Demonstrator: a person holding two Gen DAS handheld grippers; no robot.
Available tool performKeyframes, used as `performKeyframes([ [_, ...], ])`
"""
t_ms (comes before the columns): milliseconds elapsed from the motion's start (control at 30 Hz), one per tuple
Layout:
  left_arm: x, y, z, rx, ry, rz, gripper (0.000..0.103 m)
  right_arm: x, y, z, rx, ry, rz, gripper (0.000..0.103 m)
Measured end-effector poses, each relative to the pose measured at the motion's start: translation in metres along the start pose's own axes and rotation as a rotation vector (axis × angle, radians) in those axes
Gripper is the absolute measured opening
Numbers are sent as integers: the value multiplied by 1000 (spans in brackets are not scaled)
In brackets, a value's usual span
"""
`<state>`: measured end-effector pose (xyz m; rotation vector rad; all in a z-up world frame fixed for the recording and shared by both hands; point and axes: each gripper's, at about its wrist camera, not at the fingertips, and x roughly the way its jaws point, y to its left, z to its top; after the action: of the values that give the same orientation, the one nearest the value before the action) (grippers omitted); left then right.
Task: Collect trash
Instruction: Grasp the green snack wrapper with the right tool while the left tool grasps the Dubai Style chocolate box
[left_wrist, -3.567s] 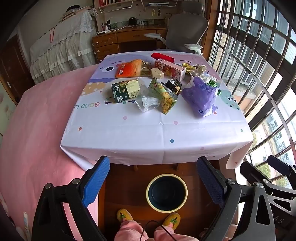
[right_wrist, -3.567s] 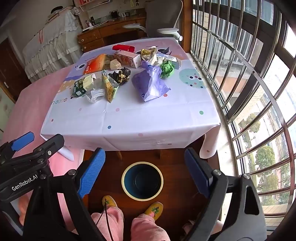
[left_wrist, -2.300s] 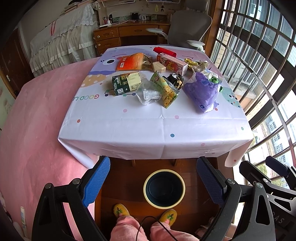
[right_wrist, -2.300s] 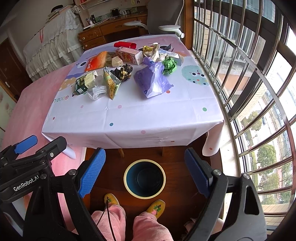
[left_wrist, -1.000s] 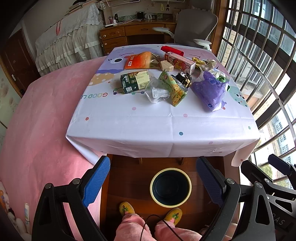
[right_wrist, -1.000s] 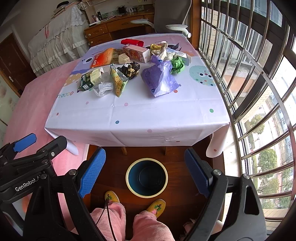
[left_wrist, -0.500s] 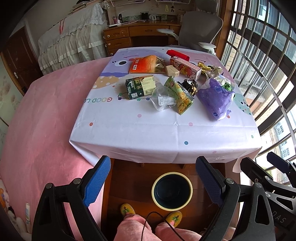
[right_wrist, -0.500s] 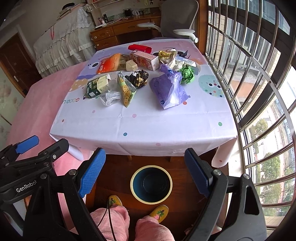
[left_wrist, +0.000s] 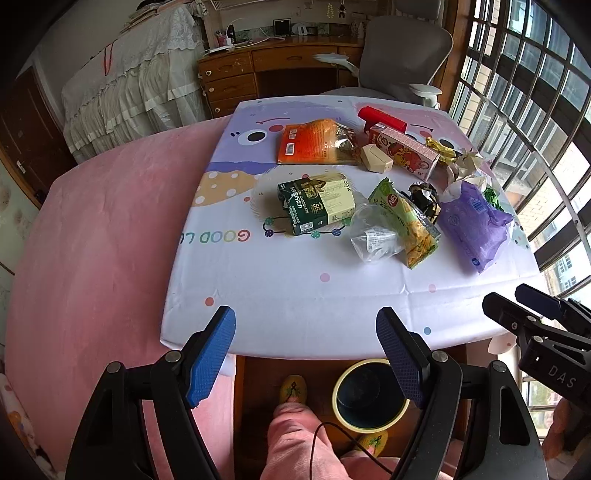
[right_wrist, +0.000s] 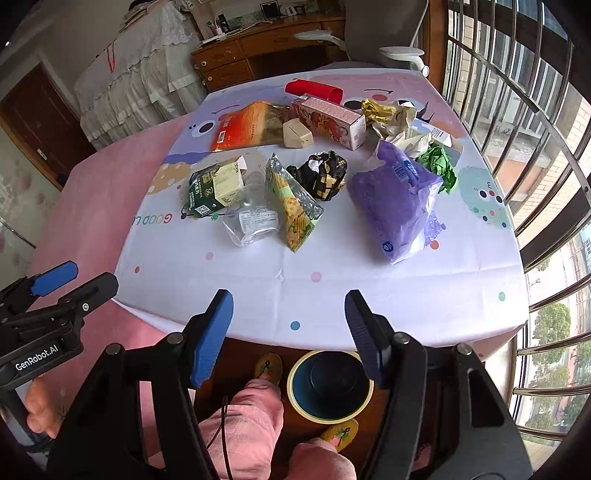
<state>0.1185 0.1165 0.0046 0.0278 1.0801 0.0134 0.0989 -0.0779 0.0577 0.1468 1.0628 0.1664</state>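
Trash lies scattered on a table with a white cartoon cloth (left_wrist: 295, 288): a green chocolate box (left_wrist: 317, 206), a clear plastic wrapper (left_wrist: 373, 236), a green-yellow snack bag (left_wrist: 410, 225), a purple bag (left_wrist: 476, 225), an orange packet (left_wrist: 314, 146), a pink carton (left_wrist: 402, 153) and a red cylinder (left_wrist: 380, 116). A yellow-rimmed dark bin (left_wrist: 369, 395) stands on the floor under the table's near edge. My left gripper (left_wrist: 306, 358) hangs open over that edge with nothing in it. My right gripper (right_wrist: 288, 336) is also open and empty, above the bin (right_wrist: 328, 384).
A person's pink trousers (left_wrist: 299, 443) and yellow slippers (left_wrist: 293, 387) are beside the bin. Pink bedding (left_wrist: 92, 229) lies left of the table. A barred window (right_wrist: 535, 147) runs along the right. A grey chair (left_wrist: 402, 59) and wooden desk (left_wrist: 273, 70) stand behind.
Both grippers have moved forward toward the table; the trash looks larger and nearer. One leg has stepped forward beside the bin. Both stay open and empty.
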Motion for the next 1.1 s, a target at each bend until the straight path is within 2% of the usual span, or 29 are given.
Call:
performKeyframes([
  [100,26,15,34,89,22,-41,80,32,2,31,39,12,-13,58],
  [233,64,28,78,193,62,-118,80,84,1,65,49,71,-57,58],
  [400,126,36,127,300,134,-164,80,143,-6,90,97,132,-73,58],
  [567,180,24,161,431,211,-218,80,181,-10,97,127,173,-66,44],
  [633,196,13,168,504,233,-230,80,191,-11,97,138,180,-51,28],
  [667,203,6,169,546,242,-234,80,195,-11,96,152,183,-35,26],
  [867,237,-28,166,795,308,-244,81,203,-9,91,194,165,-17,16],
  [933,239,-36,165,861,292,-238,83,203,-6,90,191,166,-20,13],
  [1100,248,-52,161,941,309,-204,86,203,-3,90,197,166,-11,9],
])
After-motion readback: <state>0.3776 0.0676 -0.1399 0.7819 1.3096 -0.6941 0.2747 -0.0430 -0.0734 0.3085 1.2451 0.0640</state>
